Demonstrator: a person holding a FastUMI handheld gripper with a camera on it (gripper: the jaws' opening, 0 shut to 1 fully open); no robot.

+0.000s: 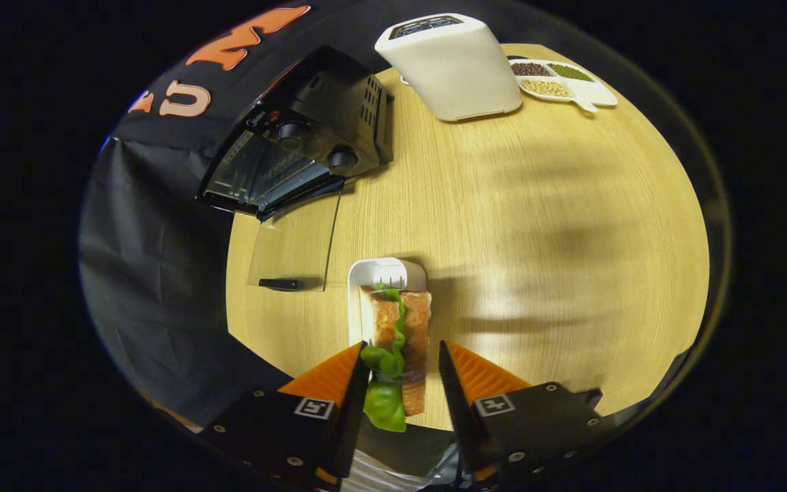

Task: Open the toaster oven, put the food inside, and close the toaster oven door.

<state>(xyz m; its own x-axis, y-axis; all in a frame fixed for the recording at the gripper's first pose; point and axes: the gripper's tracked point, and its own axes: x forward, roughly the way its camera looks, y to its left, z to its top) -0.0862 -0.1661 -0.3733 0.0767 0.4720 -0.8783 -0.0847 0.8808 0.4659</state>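
Note:
A sandwich (404,335) of toasted bread and green lettuce stands on edge in a white rack (385,273) on the round wooden table (537,225). My gripper (404,359) is open, its orange fingers (339,372) on either side of the sandwich's near end; the left finger is against the lettuce, the right one stands a little apart. The black toaster oven (298,147) sits beyond the fingers to the left, at the table's edge. Its glass door (294,249) hangs open and lies flat toward the rack, its black handle nearest me.
A white pop-up toaster (455,65) stands at the far side of the table. Beside it lies a white divided dish (561,82) with beans and grains. Black cloth wall (154,260) runs along the left behind the oven.

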